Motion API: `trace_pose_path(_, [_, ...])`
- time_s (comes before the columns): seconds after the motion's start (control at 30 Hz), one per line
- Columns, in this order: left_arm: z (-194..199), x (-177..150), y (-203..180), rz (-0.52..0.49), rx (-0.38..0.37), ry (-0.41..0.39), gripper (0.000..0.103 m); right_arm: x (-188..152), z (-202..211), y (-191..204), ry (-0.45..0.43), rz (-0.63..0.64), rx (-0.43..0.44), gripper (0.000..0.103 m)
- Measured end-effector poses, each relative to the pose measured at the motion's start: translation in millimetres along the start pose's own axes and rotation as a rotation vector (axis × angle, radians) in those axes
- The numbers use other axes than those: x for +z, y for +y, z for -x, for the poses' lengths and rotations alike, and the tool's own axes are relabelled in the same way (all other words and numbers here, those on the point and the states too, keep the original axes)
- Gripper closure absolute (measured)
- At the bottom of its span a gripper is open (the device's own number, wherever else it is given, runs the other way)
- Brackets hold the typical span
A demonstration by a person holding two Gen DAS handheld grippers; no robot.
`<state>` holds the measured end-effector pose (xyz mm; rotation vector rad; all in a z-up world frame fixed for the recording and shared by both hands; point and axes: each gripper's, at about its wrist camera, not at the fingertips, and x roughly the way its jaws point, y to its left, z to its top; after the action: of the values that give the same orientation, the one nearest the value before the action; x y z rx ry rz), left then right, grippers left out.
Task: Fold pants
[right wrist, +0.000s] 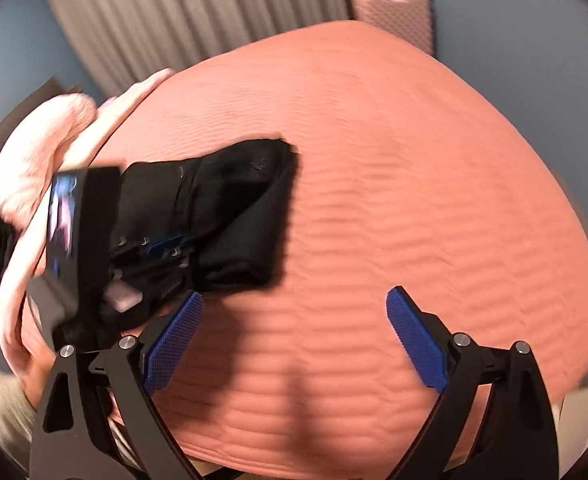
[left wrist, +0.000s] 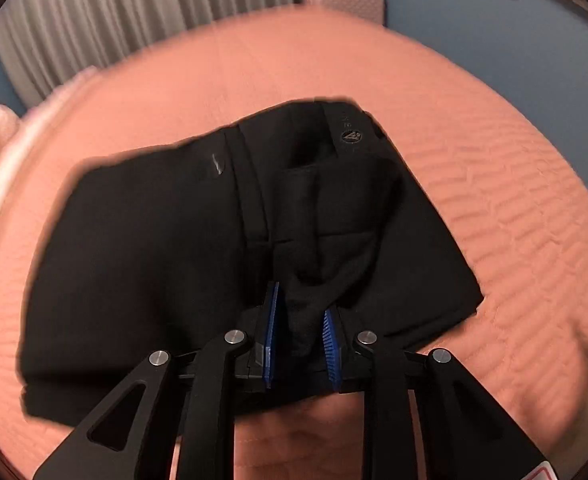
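Black pants (left wrist: pixel 166 264) lie folded into a compact stack on a salmon quilted bedspread (left wrist: pixel 494 200). My left gripper (left wrist: pixel 302 304) is shut on a bunch of the pants' near edge, black cloth pinched between its blue pads (left wrist: pixel 272 328). In the right wrist view the same pants (right wrist: pixel 238 208) lie left of centre, with the left gripper (right wrist: pixel 162 244) clamped on their near edge. My right gripper (right wrist: pixel 294 308) is open and empty, hovering above bare bedspread (right wrist: pixel 414 200) to the right of the pants.
Pink pillows (right wrist: pixel 42 168) lie at the bed's left end. A pink suitcase (right wrist: pixel 394 16) stands beyond the bed's far corner. Pale curtains (right wrist: pixel 194 12) and a blue wall (right wrist: pixel 514 60) lie behind.
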<state>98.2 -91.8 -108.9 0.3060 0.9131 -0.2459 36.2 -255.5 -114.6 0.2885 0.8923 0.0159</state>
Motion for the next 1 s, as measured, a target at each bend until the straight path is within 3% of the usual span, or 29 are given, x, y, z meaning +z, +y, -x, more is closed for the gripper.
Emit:
trace_pose_path(0.07, [14.3,0.9,-3.6,-0.005,-0.019,-0.025,0.068,-2.4,1.4,-23.6,-0.002,-0.043,-0.003,0.011])
trace_pose_path(0.13, [45.2,0.2,8.5,0.057,-0.113,-0.094,0.047,1.5,-5.3,-38.0,0.019,-0.09,0.01,0.011])
trace_pose_path(0.23, [79.9,-9.2,36.3,0.112,-0.138,-0.159,0.034,22.2,-17.0,-36.7,0.018,-0.144,0.149,0.011])
trace_pose_path(0.33, [86.7,-15.3,68.1,0.177,-0.043,-0.129,0.031,47.5,-59.2,-8.5,0.118,-0.054,0.217,0.012])
trace_pose_path(0.4, [78.4,-21.6,102.1,0.241,0.038,-0.054,0.031,54.1,-82.1,9.6,0.136,0.0,0.208,0.021])
trace_pose_path(0.5, [74.8,-38.7,146.6,0.331,0.129,-0.001,0.031,61.3,-101.3,22.9,0.139,-0.009,0.288,0.024])
trace_pose_path(0.57, [66.7,-51.8,176.6,0.381,0.175,0.033,0.031,63.6,-120.2,34.3,0.18,0.004,0.27,0.045])
trace_pose_path(0.6, [61.8,-57.2,192.0,0.409,0.202,0.06,0.031,64.3,-132.3,42.9,0.209,0.029,0.249,0.046])
trace_pose_path(0.67, [65.4,-68.7,211.8,0.435,0.212,0.073,0.031,60.9,-148.4,55.5,0.251,0.091,0.18,0.067])
trace_pose_path(0.73, [62.8,-73.4,225.8,0.446,0.232,0.086,0.031,65.1,-135.5,63.4,0.23,0.094,0.181,0.076])
trace_pose_path(0.77, [61.0,-71.3,229.4,0.436,0.238,0.084,0.031,67.8,-116.3,67.1,0.18,0.114,0.183,0.083])
trace_pose_path(0.83, [61.5,-68.4,233.8,0.404,0.253,0.065,0.024,64.2,-111.5,63.7,0.152,0.133,0.161,0.084])
trace_pose_path(0.9, [48.1,-63.3,233.4,0.368,0.249,0.061,0.021,51.1,-140.5,55.4,0.244,0.162,0.106,0.073])
trace_pose_path(0.93, [42.6,-61.9,232.1,0.353,0.242,0.066,0.021,52.3,-133.7,50.9,0.215,0.12,0.124,0.067])
trace_pose_path(0.97, [35.0,-59.7,232.3,0.335,0.244,0.078,0.021,55.3,-125.5,47.4,0.2,0.078,0.112,0.047])
trace_pose_path(1.0, [28.9,-57.3,231.4,0.327,0.25,0.086,0.021,57.9,-116.1,43.8,0.18,0.042,0.089,0.038])
